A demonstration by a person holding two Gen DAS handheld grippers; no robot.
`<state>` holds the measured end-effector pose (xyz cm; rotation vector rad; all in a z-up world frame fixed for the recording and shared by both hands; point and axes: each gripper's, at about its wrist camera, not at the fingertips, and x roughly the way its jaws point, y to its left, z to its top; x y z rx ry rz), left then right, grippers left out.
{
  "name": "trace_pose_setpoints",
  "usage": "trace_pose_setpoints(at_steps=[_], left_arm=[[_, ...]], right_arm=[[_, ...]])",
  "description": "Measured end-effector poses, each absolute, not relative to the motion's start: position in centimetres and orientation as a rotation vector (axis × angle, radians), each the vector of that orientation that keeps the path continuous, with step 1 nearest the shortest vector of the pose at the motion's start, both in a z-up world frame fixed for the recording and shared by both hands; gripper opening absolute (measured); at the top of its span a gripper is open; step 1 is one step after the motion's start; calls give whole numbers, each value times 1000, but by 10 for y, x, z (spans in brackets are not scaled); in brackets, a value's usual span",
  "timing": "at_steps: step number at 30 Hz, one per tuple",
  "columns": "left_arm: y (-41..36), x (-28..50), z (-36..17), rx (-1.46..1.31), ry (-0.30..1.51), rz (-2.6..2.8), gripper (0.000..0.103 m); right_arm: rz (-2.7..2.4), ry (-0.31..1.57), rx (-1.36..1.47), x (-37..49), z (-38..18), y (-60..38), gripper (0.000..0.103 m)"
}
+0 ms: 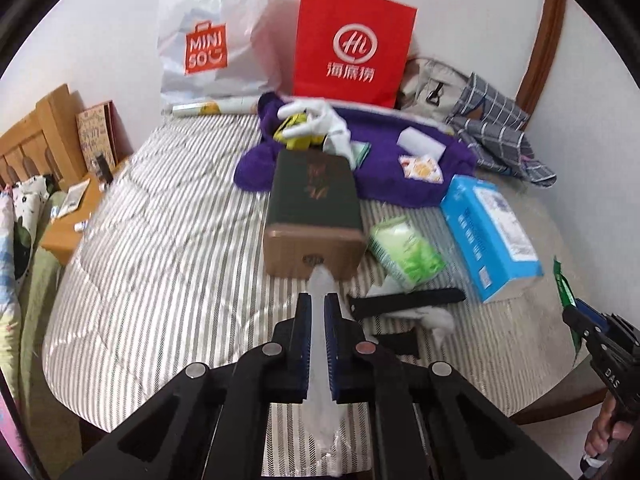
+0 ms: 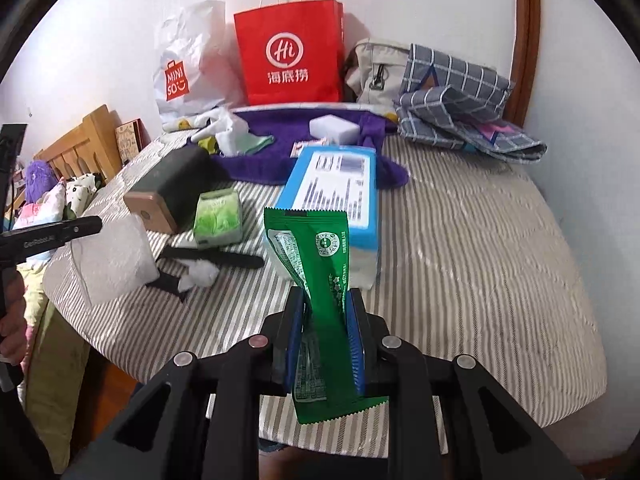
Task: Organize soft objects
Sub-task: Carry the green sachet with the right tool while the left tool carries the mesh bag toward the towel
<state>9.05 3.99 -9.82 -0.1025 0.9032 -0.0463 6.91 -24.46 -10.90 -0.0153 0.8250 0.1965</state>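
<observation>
My left gripper (image 1: 318,300) is shut on a thin clear plastic bag (image 1: 322,360), which runs between the blue pads and hangs above the striped table cover (image 1: 160,240). In the right wrist view the same bag (image 2: 112,260) dangles from the left gripper (image 2: 94,226) at the left edge. My right gripper (image 2: 326,296) is shut on a green snack packet (image 2: 316,256), held upright off the table. The left wrist view shows that packet (image 1: 562,284) and the right gripper (image 1: 576,318) at the far right.
On the table lie a dark green box (image 1: 312,200), a green wipes pack (image 1: 404,252), a blue tissue box (image 1: 488,236), black strips (image 1: 404,300) and white fluff (image 1: 436,320). A purple towel (image 1: 400,136), checked cloth (image 1: 496,132), red bag (image 1: 352,44) and white bag (image 1: 208,40) sit behind.
</observation>
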Motion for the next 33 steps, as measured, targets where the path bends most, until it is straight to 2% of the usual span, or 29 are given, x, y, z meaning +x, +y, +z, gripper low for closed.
trace_pose_setpoints(at_steps=[10,18,19,21,24,29,31,33], left_arm=[[36,97,-61,-89,841,-59,7],[52,102,-78,-113,904,-56,8],[53,102,-85,-113,925,-59,12],[56,101,-101,-116,964,-57,35],[58,95,-122,-128,991,-72,52],[57,91,-149,-137,1046,-100,65],[55,88,-154,-136,1049,-116,66],[55,87,-158,-153,1054,-160,74]], right_arm=[[195,776,-9,88,-78,-244,21],[211,769,-28,91,-73,-237,21],[214,770,-29,91,-74,-236,21],[219,780,-31,90,-80,-234,21],[226,794,-44,88,-90,-231,21],[226,829,-45,85,-106,-228,21],[222,838,-47,85,-110,-227,21],[216,842,-51,84,-111,-226,21]])
